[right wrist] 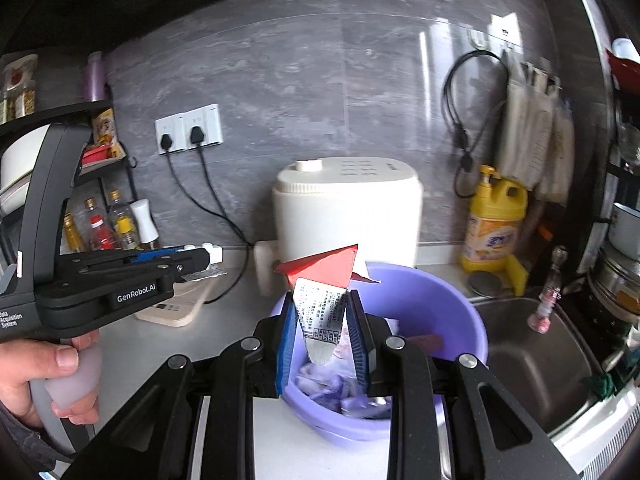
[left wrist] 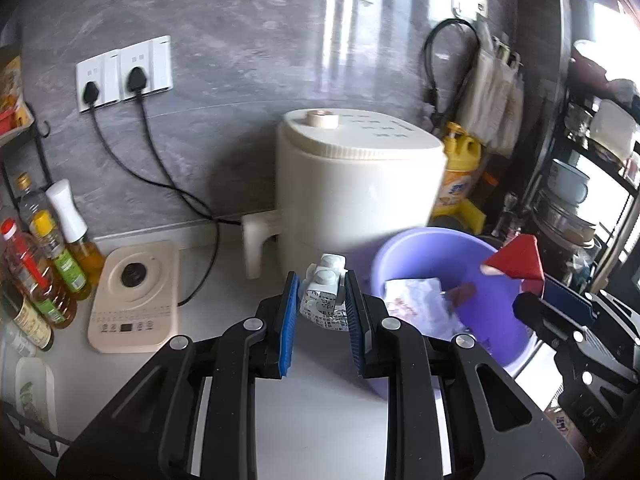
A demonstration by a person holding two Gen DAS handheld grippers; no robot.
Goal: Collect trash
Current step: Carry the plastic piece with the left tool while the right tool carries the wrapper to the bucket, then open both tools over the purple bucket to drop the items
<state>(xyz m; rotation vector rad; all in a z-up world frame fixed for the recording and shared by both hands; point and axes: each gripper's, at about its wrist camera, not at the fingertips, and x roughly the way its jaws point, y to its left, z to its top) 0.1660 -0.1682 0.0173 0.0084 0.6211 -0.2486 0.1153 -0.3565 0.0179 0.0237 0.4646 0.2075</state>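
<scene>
My left gripper (left wrist: 322,308) is clamped on a small white printed pouch (left wrist: 325,300), its long axis running away from me, its two caps pointing toward the cream appliance (left wrist: 356,184), above the counter beside the purple basin (left wrist: 432,256). My right gripper (right wrist: 322,344) pinches a red-topped carton (right wrist: 324,292) upright above the basin, its folded red end up, its printed end down between my pads.

Daylight from the right glares on the grey wall (left wrist: 260,40); fisheye edges bend, darken and blur.
</scene>
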